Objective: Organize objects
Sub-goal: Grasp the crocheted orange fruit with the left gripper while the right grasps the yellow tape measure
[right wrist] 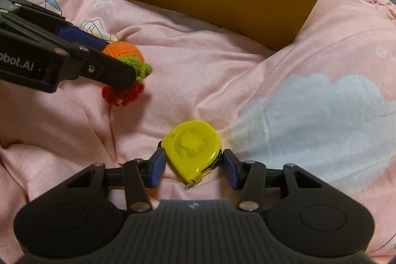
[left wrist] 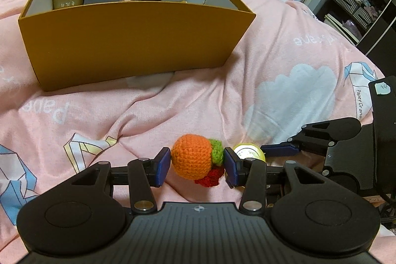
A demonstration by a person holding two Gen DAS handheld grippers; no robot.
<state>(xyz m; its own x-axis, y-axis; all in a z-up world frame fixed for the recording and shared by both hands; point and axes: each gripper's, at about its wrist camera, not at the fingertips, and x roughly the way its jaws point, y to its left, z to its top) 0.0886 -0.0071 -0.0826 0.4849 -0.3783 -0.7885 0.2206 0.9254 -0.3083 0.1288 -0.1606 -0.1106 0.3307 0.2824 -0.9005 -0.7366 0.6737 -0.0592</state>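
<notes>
Ahead of both claws, the open mustard-yellow cardboard box point(left wrist: 133, 41) already holds a few small boxes, so part of the sorting looks done. The left gripper point(left wrist: 197, 163) has its blue pads closed on the orange crocheted fruit with green and red trim point(left wrist: 193, 157). The right gripper point(right wrist: 191, 165) brackets the flat yellow plastic tape measure point(right wrist: 191, 147) on the pink quilt point(right wrist: 222, 95); whether it grips cannot be told, and both items seem left to box.

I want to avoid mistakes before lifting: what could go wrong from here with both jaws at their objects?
1. The left gripper presses the soft crochet orange only at its sides; it may squeeze out.
2. The yellow tape measure is rounded, and the right gripper jaws sit near its narrow end, so it may slip.
3. Both grippers are close together; they may collide moving toward the orange box.
</notes>
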